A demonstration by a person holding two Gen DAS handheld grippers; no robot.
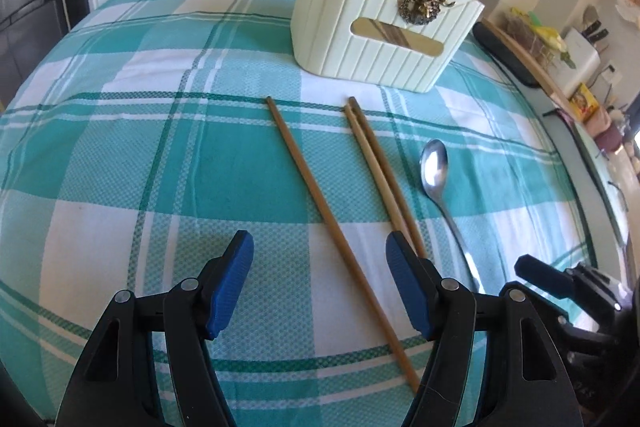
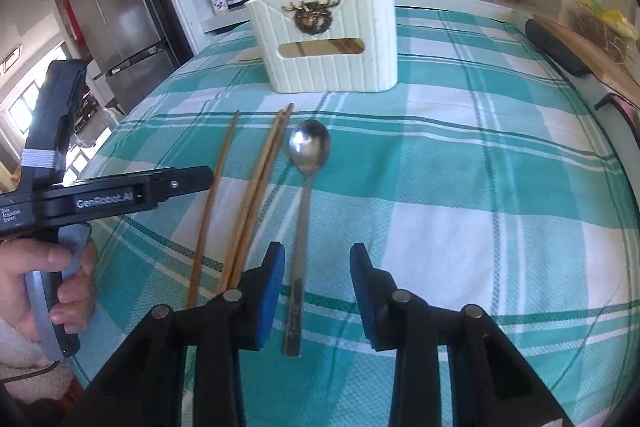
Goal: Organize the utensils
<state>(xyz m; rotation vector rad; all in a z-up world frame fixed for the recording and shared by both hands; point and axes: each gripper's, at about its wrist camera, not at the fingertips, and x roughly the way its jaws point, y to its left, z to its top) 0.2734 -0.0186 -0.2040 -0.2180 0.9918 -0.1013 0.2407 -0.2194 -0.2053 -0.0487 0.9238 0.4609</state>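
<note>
Desk [image 1: 120, 147] under a teal and white checked cloth. I have both grippers angled down over the near edge of it.

Left gripper [image 1: 320, 287]: jaws apart, nothing pressed between the blue pads. A single chopstick [image 1: 320, 211] lies diagonally on the cloth and runs through the gap between the pads without touching either as far as I can tell. The right-hand pad sits over the near ends of the pair of chopsticks [image 1: 376, 163], which lie side by side, touching, just right of the single one.

Right gripper [image 2: 318, 291]: jaws apart, narrower than the left. The handle of the metal spoon [image 2: 308, 151] lies on the cloth between the pads, closer to the left pad; pads not pressing on it. Spoon bowl points away toward the cream utensil holder [image 2: 336, 67]. From this view the pair of chopsticks [image 2: 260, 179] and the single chopstick [image 2: 212, 187] lie left of the spoon.

Utensil holder stands upright on the far part of the desk, well apart from the loose pieces, with chopstick tips sticking out of its top. A hand [image 2: 52, 287] grips the left gripper's handle at the left edge of the right wrist view
</note>
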